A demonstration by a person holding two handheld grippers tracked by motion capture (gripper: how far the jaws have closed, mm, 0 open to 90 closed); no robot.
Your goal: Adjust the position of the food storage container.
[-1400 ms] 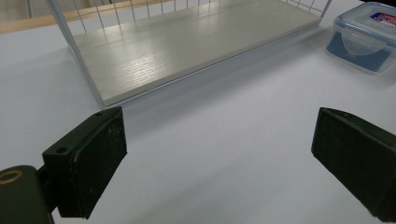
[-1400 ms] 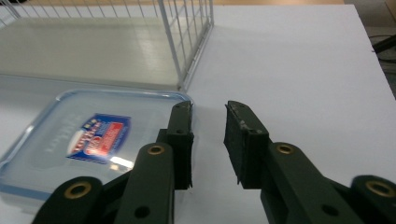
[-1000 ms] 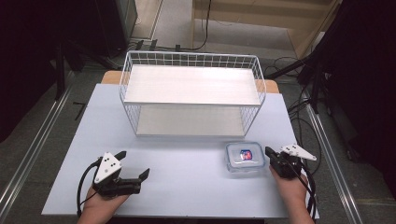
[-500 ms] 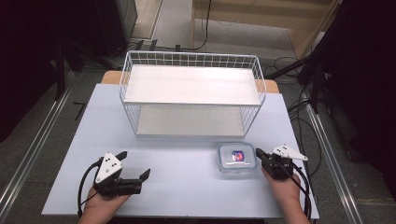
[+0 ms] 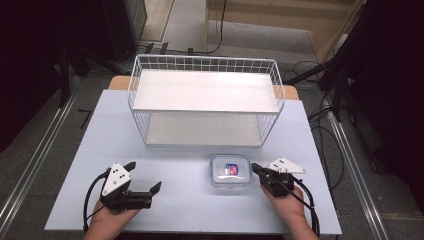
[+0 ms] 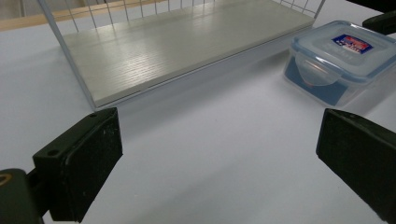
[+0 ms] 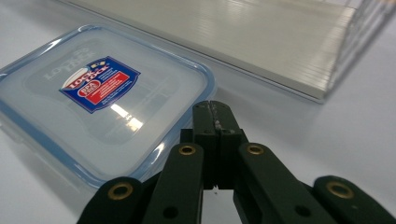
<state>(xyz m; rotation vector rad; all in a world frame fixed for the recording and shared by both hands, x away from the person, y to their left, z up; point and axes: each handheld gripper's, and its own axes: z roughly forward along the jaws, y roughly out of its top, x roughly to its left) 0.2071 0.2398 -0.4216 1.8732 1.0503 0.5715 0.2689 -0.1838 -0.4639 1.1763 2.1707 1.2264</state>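
One container (image 5: 229, 172) | just left of right hand-held gripper (image 5: 256, 168) (jaws closed, empty)

pale blue-grey table (image 5: 100, 145), flat top. white wire rack (image 5: 205, 107) stands at its middle rear. lidded clear container (image 5: 229, 171) sits just before rack.

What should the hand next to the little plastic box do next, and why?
Probably keep nudging the plastic box toward the wire rack. The right tool has its jaws shut and its tip against the box's right edge, so it looks set to push, not grab. The left tool rests open, away from the box.
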